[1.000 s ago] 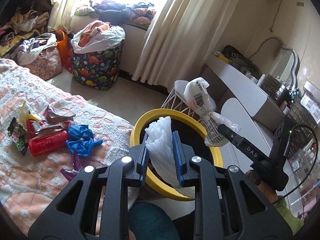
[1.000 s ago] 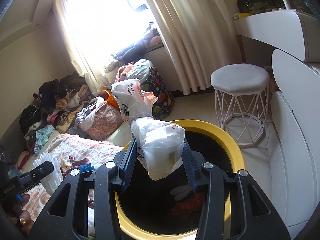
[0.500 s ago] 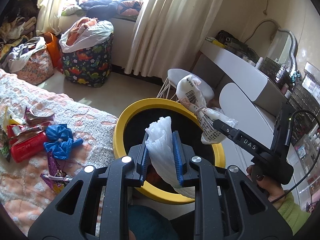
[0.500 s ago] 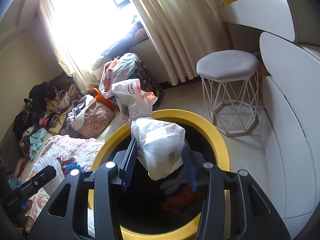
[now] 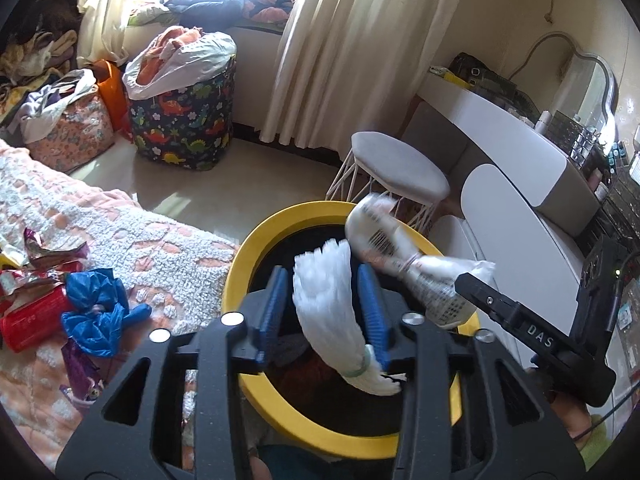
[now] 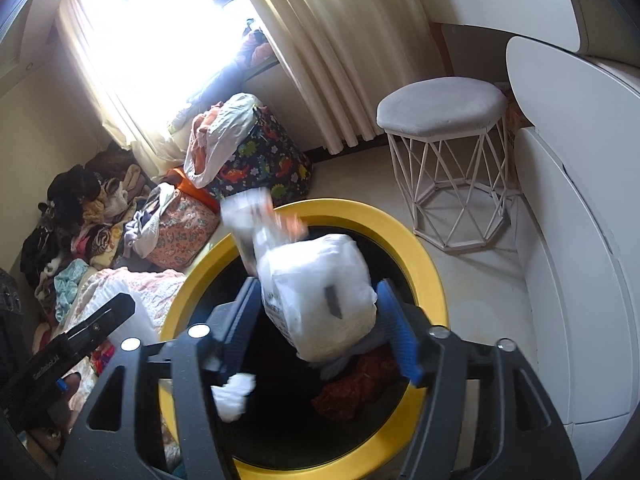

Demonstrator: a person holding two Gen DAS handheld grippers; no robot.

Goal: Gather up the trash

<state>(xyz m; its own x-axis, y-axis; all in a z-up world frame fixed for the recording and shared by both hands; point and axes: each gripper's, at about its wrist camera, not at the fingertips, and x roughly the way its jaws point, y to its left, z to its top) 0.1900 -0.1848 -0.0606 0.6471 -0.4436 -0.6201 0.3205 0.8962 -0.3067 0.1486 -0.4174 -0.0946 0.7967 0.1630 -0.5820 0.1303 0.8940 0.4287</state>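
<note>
Left claw (image 5: 325,304) spread over yellow bin (image 5: 256,248), white bundle (image 5: 328,300) loose; right claw (image 6: 318,312) spread, printed bag (image 6: 320,304) loose.

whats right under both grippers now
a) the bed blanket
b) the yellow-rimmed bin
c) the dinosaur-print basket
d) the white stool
b: both views show the yellow-rimmed bin directly below the open left gripper and right gripper, with the white foam wrap and the white plastic bag loose between their fingers over its dark opening.
</note>
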